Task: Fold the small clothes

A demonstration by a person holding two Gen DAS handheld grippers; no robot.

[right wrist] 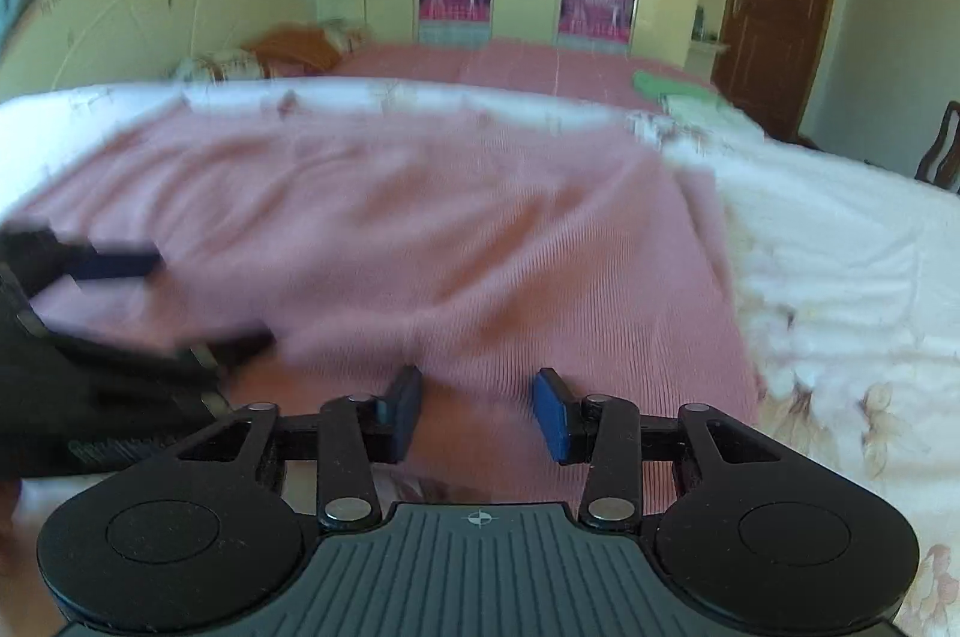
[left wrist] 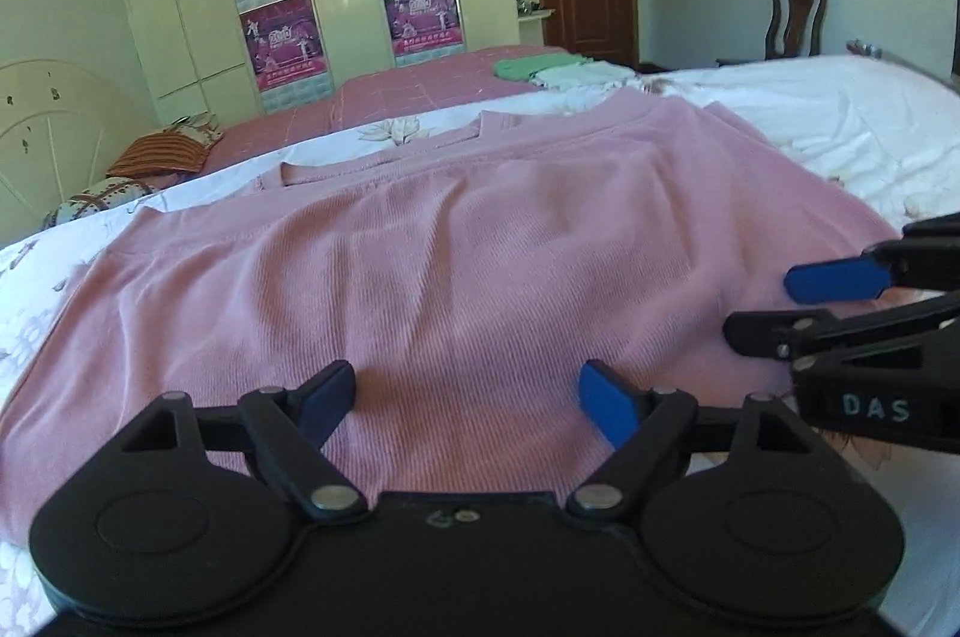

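**Grippers poised at the hem of a spread pink top**

Knitwear lies flat before us: the pink top is spread across the white floral bedsheet, neckline away from us and hem nearest our tools. We read that layout as deliberate, since a garment laid open and smoothed gives clean edges to fold along.

Our left gripper hangs over the near hem with its blue pads wide apart and nothing between them. Our right gripper sits over the same hem further toward the top's right edge, its pads also apart, though by a narrower gap, and empty. In the left wrist view it reaches in from the side, pads parted, close above the cloth; we cannot tell whether it touches. The right wrist view is blurred, so fine contact is unclear there too.

We judge the two tools are spaced along the hem so each can pinch a separate point and lift the edge evenly. No fold looks made yet.

Beyond the top, a green garment and a pale one lie on the pink bedcover, likely a pile set well apart to keep the working area free.
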